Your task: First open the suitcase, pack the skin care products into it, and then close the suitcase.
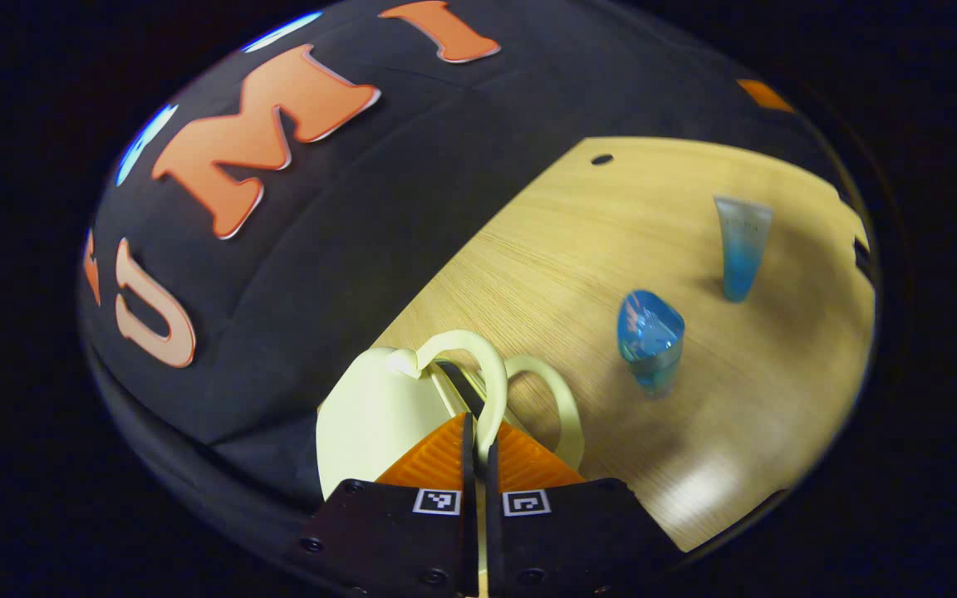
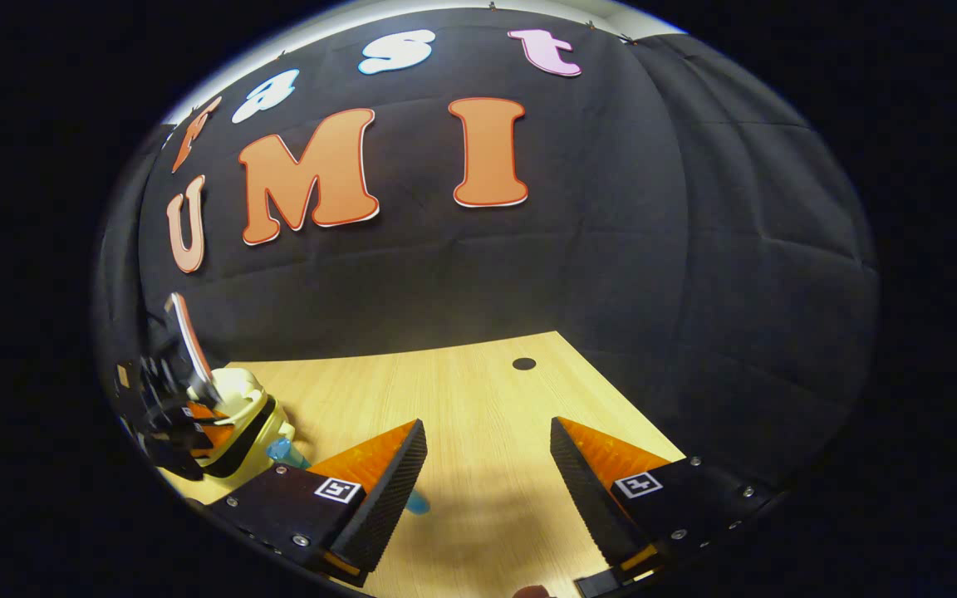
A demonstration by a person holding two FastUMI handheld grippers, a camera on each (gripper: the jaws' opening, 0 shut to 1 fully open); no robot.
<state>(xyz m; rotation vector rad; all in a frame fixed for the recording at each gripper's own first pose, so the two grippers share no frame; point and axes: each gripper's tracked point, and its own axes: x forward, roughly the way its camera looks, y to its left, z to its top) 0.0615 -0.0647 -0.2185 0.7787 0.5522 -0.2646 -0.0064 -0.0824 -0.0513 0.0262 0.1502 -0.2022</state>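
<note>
A small pale yellow suitcase (image 1: 370, 415) sits at the table's edge by the black cloth wall, with two looped handles on top. My left gripper (image 1: 478, 425) is shut on the nearer handle (image 1: 491, 382), which runs down between its fingers. A blue bottle (image 1: 650, 339) stands just right of the suitcase, and a clear blue tube (image 1: 742, 245) stands upright farther off. In the right gripper view, my right gripper (image 2: 488, 428) hangs open over bare table. At far left there, the suitcase (image 2: 238, 407) shows with the other gripper on it, and a blue item (image 2: 287, 453) beside it.
The wooden table (image 1: 744, 415) has a small round hole (image 1: 601, 159) near its far corner, the same hole (image 2: 523, 363) showing ahead of my right gripper. The black cloth wall closes in behind the table's edges.
</note>
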